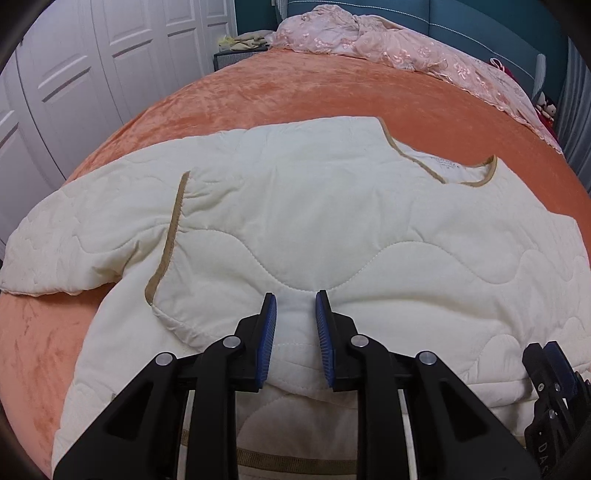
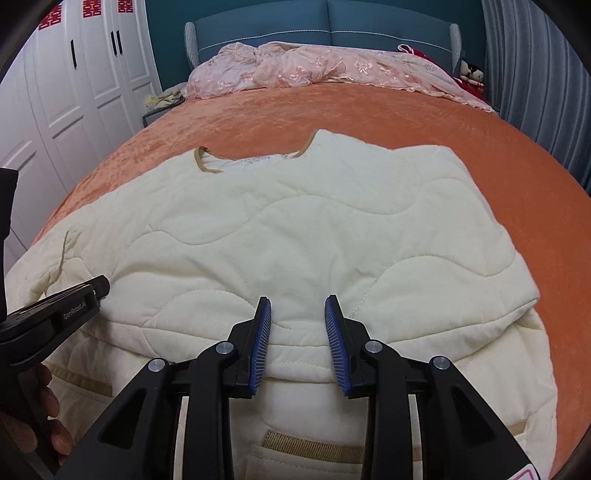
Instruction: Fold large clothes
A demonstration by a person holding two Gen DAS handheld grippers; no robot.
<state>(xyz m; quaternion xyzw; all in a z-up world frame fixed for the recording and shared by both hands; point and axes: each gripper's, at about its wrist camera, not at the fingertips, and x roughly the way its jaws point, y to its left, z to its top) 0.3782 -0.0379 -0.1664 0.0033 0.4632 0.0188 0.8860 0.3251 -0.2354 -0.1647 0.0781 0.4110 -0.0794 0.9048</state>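
A cream quilted jacket (image 1: pixel 295 206) with tan trim lies on the orange bedspread (image 1: pixel 295 85), its neckline (image 1: pixel 443 173) towards the headboard. One sleeve (image 1: pixel 66 243) sticks out to the left. A doubled-over layer ends in a fold edge near me. My left gripper (image 1: pixel 296 295) hovers over that edge, jaws apart, with only cloth seen below the gap. My right gripper (image 2: pixel 297 299) stands the same way over the jacket (image 2: pixel 295 229) further right, open and empty. Each gripper shows in the other's view: the right one (image 1: pixel 550 369) at the lower right, the left one (image 2: pixel 74 299) with a hand (image 2: pixel 44 413) at the lower left.
A pink lace cover (image 2: pixel 314 70) is bunched against the teal headboard (image 2: pixel 325 26). White wardrobe doors (image 2: pixel 85 85) stand along the left and a grey curtain (image 2: pixel 535 74) on the right. Small plush toys (image 2: pixel 472 75) sit at the bed's far right corner.
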